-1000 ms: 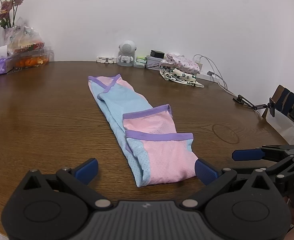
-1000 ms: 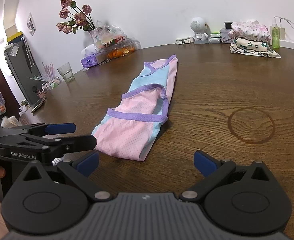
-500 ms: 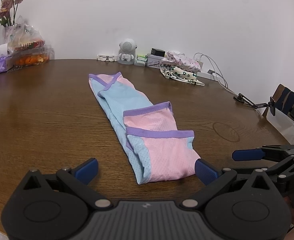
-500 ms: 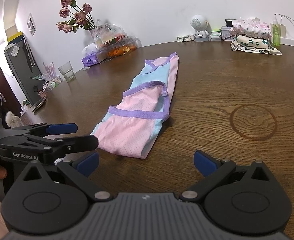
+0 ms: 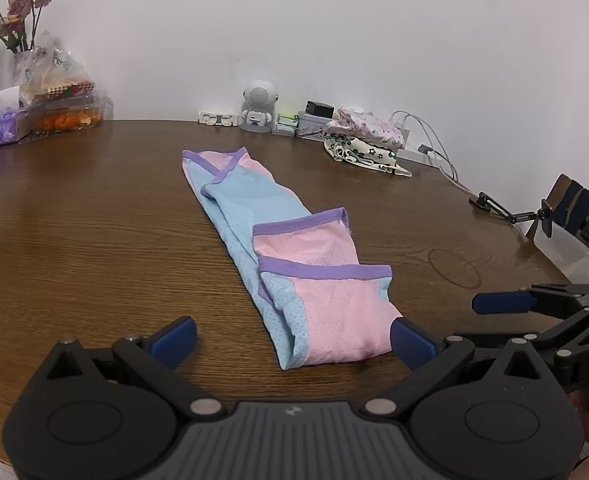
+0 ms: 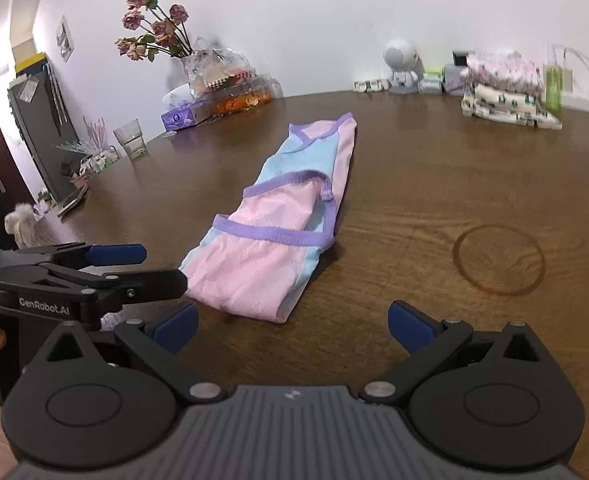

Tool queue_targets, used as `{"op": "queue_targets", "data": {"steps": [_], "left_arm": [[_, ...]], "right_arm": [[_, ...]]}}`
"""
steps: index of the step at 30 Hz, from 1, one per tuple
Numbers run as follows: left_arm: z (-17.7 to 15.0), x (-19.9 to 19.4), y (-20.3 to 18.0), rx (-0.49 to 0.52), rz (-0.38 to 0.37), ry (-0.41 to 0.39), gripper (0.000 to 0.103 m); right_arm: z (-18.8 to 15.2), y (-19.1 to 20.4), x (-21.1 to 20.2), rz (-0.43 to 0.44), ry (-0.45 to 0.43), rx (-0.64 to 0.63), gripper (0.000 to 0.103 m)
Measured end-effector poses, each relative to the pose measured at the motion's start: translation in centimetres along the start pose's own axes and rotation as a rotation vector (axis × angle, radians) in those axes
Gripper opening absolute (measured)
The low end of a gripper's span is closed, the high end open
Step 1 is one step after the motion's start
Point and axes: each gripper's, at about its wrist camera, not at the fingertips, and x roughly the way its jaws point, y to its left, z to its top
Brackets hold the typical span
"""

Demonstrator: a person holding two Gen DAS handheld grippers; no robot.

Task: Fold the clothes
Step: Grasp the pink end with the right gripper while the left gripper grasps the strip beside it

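Note:
A pink and light-blue garment with purple trim [image 5: 294, 256] lies folded into a long strip on the brown wooden table [image 5: 94, 240]; it also shows in the right wrist view [image 6: 282, 224]. My left gripper [image 5: 292, 338] is open and empty, just short of the garment's near end. My right gripper [image 6: 292, 326] is open and empty, just short of the same end from the right side. The right gripper shows at the right edge of the left wrist view [image 5: 534, 308]. The left gripper shows at the left of the right wrist view [image 6: 94, 272].
A stack of folded clothes [image 5: 364, 144] lies at the back right by cables [image 5: 434, 140] and a small white robot figure [image 5: 258, 106]. Flowers, a food box [image 5: 66, 116] and a tissue pack stand back left. A glass [image 6: 130, 138] stands far left. A chair [image 5: 574, 216] is at the right.
Both grippers have edged slightly toward the garment's near end and stayed open. The garment has not moved.

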Motion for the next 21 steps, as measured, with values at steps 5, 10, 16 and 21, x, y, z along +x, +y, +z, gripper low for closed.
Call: {"op": "queue_targets", "data": {"steps": [5, 10, 16, 21], "left_arm": [[0.1, -0.3, 0.2, 0.002, 0.005, -0.012, 0.103], [0.3, -0.5, 1.0, -0.026, 0.045, -0.013, 0.097], [0.4, -1.2, 1.9, -0.054, 0.052, -0.020, 0.085], [0.7, -1.5, 2.0, -0.017, 0.052, -0.024, 0.083]], "right_arm": [[0.5, 1.7, -0.6, -0.030, -0.047, -0.228, 0.103], [0.8, 3.7, 0.4, -0.024, -0.047, -0.510, 0.093], [0.4, 5.0, 2.9, 0.105, 0.020, -0.785, 0.064], [-0.2, 6.2, 3.7, 0.153, 0.037, -0.969, 0.060]]}}
